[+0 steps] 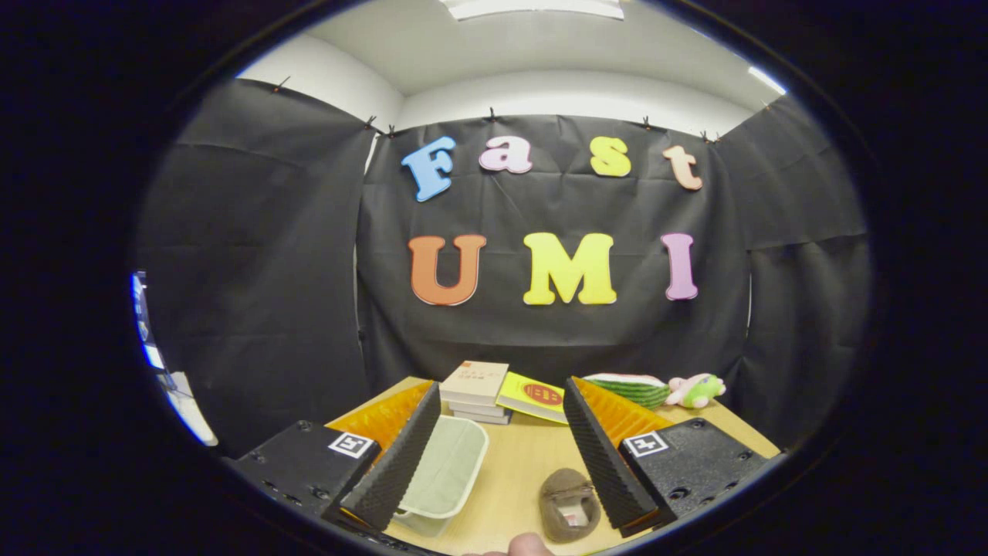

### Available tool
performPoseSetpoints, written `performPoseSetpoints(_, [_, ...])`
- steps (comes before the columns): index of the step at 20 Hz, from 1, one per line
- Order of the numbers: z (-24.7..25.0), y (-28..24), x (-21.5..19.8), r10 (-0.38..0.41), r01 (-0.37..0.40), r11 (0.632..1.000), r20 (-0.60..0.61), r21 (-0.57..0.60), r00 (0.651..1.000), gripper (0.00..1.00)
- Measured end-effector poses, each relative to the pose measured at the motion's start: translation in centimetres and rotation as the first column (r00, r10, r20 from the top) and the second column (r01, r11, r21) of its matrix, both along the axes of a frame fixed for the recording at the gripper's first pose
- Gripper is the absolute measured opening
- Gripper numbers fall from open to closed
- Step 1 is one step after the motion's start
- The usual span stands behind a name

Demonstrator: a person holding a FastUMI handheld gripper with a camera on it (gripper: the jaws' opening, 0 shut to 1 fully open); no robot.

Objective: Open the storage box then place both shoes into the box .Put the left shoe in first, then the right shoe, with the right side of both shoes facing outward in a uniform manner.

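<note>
**Tongs wide apart above the counter, box and shoe below**

My tongs [494, 455] are spread wide and grip nothing; bare wooden counter [517, 471] shows between the two fingers.

The storage box [444, 475], a pale greenish tub with a white rim, sits just inside my left finger, at about 8 o'clock from the gap's middle. Its mouth faces up and I see only its plain inner walls and floor; nothing lies in it. The finger covers its near left side.

A brown shoe [570, 506] lies at about 5 o'clock, touching or just beside my right finger, its opening turned up toward me. Which foot it fits I cannot tell.

Beyond the fingers, at 12 o'clock, stands a stack of books [478, 392], a yellow booklet [536, 396] leaning beside it. Further round at 1 o'clock lie a watermelon-slice toy [629, 388] and a small plush toy [697, 390].

A fingertip [529, 545] shows at 6 o'clock.
</note>
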State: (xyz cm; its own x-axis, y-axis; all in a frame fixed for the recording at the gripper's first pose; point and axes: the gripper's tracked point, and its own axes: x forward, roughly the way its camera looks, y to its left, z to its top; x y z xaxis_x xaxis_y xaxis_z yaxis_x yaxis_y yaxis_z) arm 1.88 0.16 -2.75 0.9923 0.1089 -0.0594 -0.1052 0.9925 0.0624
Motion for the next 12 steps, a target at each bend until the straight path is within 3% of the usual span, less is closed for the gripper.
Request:
performPoseSetpoints(7, [-3.8, 3.1, 1.7, 0.174, -0.166, 0.984, -0.144, 0.065, 0.974, 1.00])
performPoseSetpoints(12, [-8.1, 4.4, 1.8, 0.318, -0.251, 0.938, -0.305, 0.241, 0.898, 1.00])
